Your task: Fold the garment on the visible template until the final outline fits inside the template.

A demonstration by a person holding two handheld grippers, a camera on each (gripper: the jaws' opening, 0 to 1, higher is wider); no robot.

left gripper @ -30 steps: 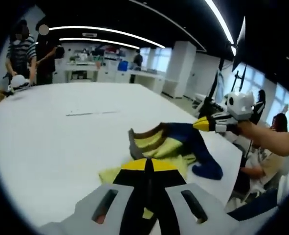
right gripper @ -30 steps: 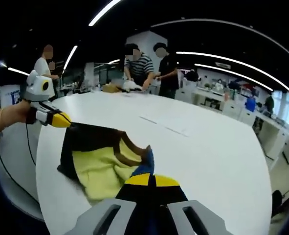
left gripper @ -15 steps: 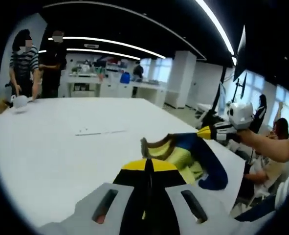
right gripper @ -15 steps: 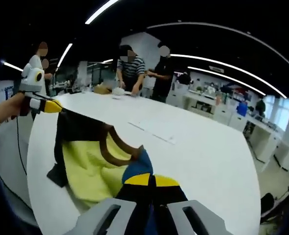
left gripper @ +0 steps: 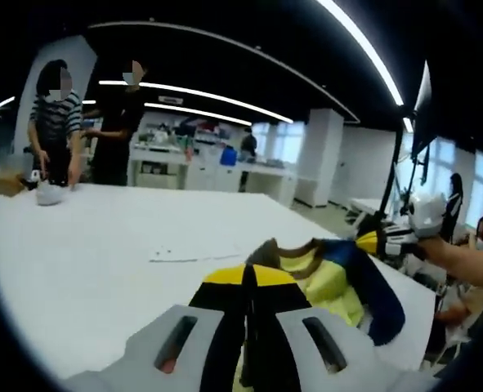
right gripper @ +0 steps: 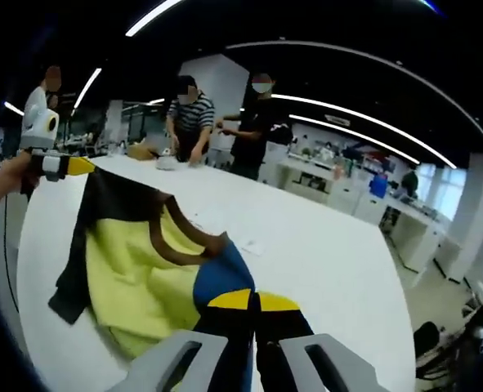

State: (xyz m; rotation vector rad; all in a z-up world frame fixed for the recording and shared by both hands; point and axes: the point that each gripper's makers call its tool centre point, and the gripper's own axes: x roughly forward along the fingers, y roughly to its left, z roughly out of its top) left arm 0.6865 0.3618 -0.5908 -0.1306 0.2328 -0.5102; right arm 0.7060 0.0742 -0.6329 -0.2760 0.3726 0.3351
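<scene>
A yellow garment (right gripper: pixel 131 282) with dark blue sleeves and a brown collar hangs stretched between both grippers, its lower part drooping toward the white table (right gripper: pixel 323 269). My right gripper (right gripper: pixel 253 300) is shut on a blue part of it at the near corner. In the right gripper view my left gripper (right gripper: pixel 68 166) grips the dark far corner at upper left. In the left gripper view the garment (left gripper: pixel 331 282) spreads rightward from my shut left gripper (left gripper: pixel 243 276) to the right gripper (left gripper: pixel 384 242). Faint template lines (left gripper: pixel 194 255) lie on the table (left gripper: pixel 86 245) beyond it.
Two people (left gripper: pixel 86 122) stand at the table's far side, working on a small white object (left gripper: pixel 49 193); in the right gripper view the same people (right gripper: pixel 221 126) show. Desks and shelves (left gripper: pixel 192 159) fill the room behind. The table edge drops off past the garment at right.
Both grippers have risen and lifted the garment from lying bunched on the table to hanging spread between them. The views have tilted upward.
</scene>
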